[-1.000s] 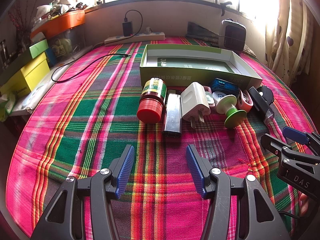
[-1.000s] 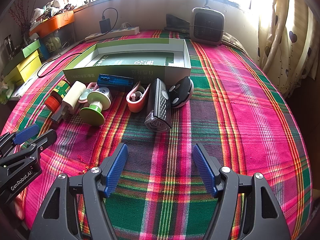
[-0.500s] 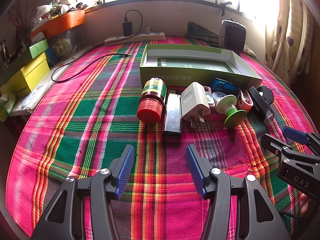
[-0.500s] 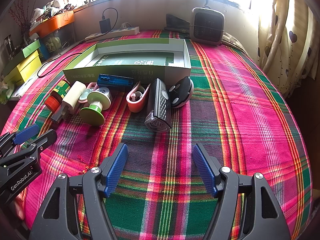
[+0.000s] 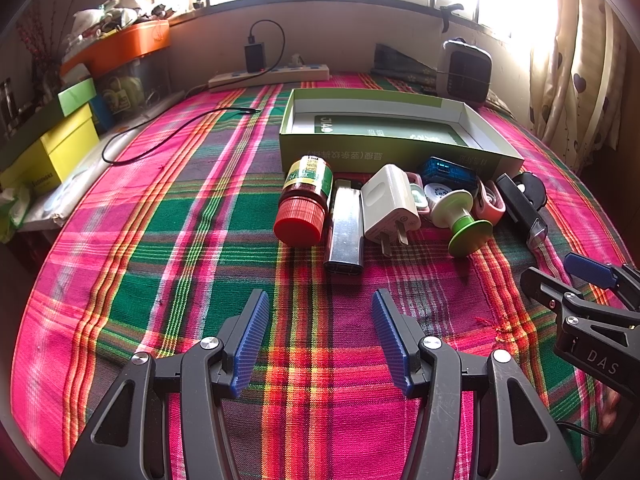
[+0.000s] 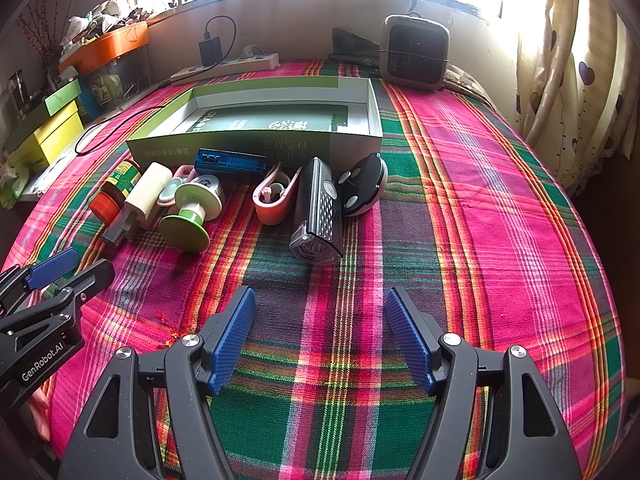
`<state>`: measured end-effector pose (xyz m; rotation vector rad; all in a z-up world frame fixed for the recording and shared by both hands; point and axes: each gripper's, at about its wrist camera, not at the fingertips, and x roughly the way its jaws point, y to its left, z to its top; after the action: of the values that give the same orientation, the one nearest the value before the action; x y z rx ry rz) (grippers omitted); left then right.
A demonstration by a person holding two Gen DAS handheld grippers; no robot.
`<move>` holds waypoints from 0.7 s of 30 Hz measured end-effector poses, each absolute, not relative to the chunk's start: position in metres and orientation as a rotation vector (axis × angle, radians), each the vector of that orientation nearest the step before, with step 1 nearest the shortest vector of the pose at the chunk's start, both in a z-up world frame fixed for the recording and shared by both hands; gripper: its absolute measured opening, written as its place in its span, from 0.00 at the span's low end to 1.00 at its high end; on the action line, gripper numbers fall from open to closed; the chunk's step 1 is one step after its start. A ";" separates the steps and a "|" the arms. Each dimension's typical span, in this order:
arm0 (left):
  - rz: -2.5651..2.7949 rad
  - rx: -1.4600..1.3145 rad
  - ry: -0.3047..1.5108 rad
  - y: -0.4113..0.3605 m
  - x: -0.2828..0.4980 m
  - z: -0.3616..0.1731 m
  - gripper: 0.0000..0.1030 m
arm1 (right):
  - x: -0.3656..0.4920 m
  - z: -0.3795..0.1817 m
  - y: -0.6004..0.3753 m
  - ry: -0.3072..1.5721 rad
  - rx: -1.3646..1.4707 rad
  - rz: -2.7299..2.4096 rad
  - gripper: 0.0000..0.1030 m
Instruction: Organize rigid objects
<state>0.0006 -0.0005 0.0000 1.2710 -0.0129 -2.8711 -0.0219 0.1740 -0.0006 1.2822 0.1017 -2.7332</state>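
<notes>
- Hovering low over the near part of the bed, the left gripper [image 5: 316,336] and the right gripper [image 6: 320,336] both have their blue-padded jaws spread wide apart, with nothing between them.
- Judging by the layout, the sorting has not begun: the green box [image 6: 352,140] lies open and seemingly empty, its near wall touching or just behind the row of small objects.
- That row runs left to right: a red-capped bottle [image 5: 306,200] on its side, a silver lighter [image 5: 345,228], a white plug adapter [image 5: 390,204], a green-and-white spool [image 6: 192,208], a blue card reader [image 6: 230,162], a pink case [image 6: 276,196], a black bike light [image 6: 318,212] and a round black gadget [image 6: 364,184].
- The left gripper sits nearest the lighter and bottle; the right is lined up just near of the bike light.
- A sensible next move is probably to slide one gripper forward, close on the nearest piece across its narrow sides, and lift it over the box wall.
- Items lie touching one another, so a pad may nudge a neighbour.
- Underneath is a pink, green and orange plaid cloth [image 6: 480,240], soft and slightly wrinkled.
- Farther off are a bright window, a power strip [image 5: 268,76], a small heater [image 6: 414,54], a curtain on the right and stacked yellow-green boxes [image 5: 52,152] on the left.
</notes>
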 end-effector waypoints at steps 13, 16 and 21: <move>-2.919 1.349 -0.018 -0.005 -0.007 0.005 0.51 | -0.030 0.000 0.178 0.101 1.287 -2.696 0.67; -2.936 1.375 0.046 -0.012 -0.011 0.006 0.51 | -0.031 0.000 0.178 0.101 1.288 -2.674 0.67; -2.970 1.362 0.077 -0.018 -0.017 0.013 0.51 | -0.037 0.004 0.178 0.099 1.275 -2.673 0.66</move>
<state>-0.0171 -0.0180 0.0132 1.3621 0.0770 -2.9696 -0.0368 0.1783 0.0040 1.2753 0.0988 -2.6730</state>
